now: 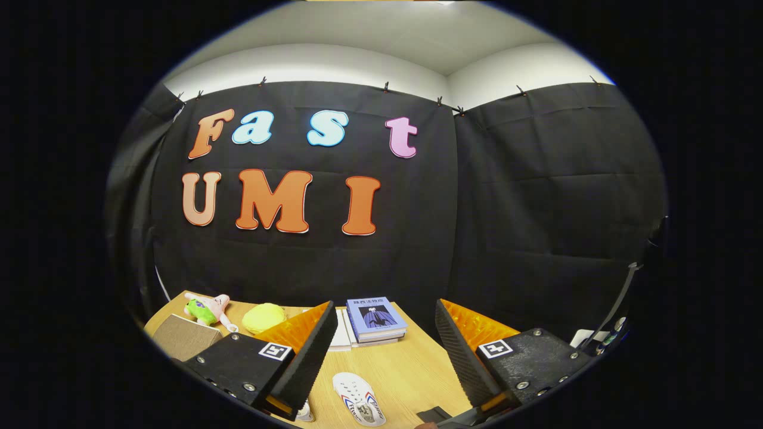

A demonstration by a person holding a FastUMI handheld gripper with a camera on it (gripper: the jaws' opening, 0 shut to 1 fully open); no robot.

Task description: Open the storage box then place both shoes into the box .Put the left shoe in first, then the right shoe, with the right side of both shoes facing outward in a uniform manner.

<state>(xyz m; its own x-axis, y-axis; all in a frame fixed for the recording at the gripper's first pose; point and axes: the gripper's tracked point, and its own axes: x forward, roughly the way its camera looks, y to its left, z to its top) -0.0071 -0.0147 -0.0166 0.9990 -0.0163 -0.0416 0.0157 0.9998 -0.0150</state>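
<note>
Tongs (pixel 381 351) wide open, empty, shoe (pixel 359 398) between

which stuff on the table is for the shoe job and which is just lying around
For the job: white shoe between the open gripper fingers; part of a second shoe under the left finger.

Lying about: stack of books, plush toy, yellow round thing, brown board.

Smooth wooden table (pixel 405 369), ribbed tool pads (pixel 310 351)
</note>
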